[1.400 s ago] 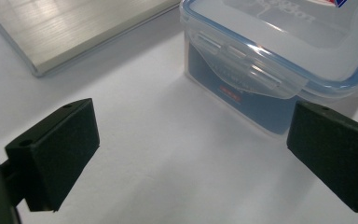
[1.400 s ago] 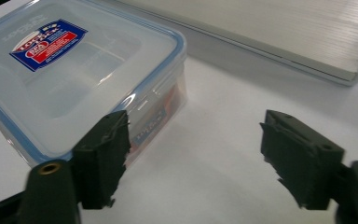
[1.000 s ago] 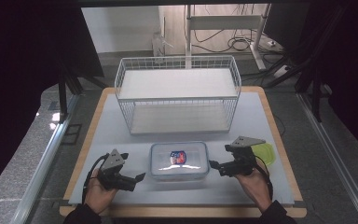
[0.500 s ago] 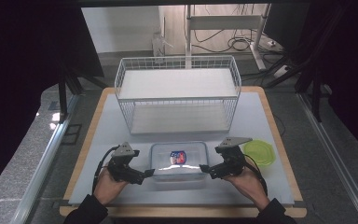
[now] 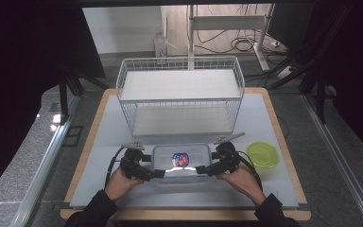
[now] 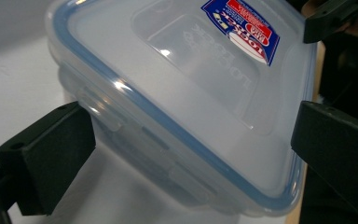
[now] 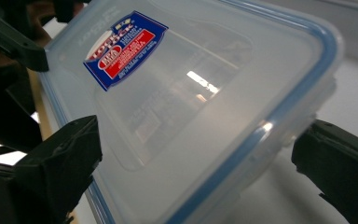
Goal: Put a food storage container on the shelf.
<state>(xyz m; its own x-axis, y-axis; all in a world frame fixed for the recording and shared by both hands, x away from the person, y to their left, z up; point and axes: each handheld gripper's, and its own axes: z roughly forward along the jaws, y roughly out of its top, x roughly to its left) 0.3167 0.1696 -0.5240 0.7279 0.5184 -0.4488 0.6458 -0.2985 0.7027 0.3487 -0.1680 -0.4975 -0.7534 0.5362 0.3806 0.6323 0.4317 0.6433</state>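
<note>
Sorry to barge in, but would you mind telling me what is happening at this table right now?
A person holds a gripper in each hand and has brought both to a clear lidded box at the near edge of the table. The left gripper is at its left end, the right gripper at its right end, each with open jaws straddling a corner. A white wire basket stands behind, and a green lid lies to the right.

Clear, frosted plastic container point(image 5: 181, 163) with a blue seal line round its lid and a blue, red and white label point(image 5: 181, 158) near the lid's centre. Black left gripper point(image 5: 157, 174) and black right gripper point(image 5: 202, 170) at the container's two ends. Lime-green lid point(image 5: 263, 155) right of the container; white wire basket point(image 5: 179, 94) behind it. White mat point(image 5: 108, 142) beneath the container, on a light wood-edged table point(image 5: 90, 142).
</note>
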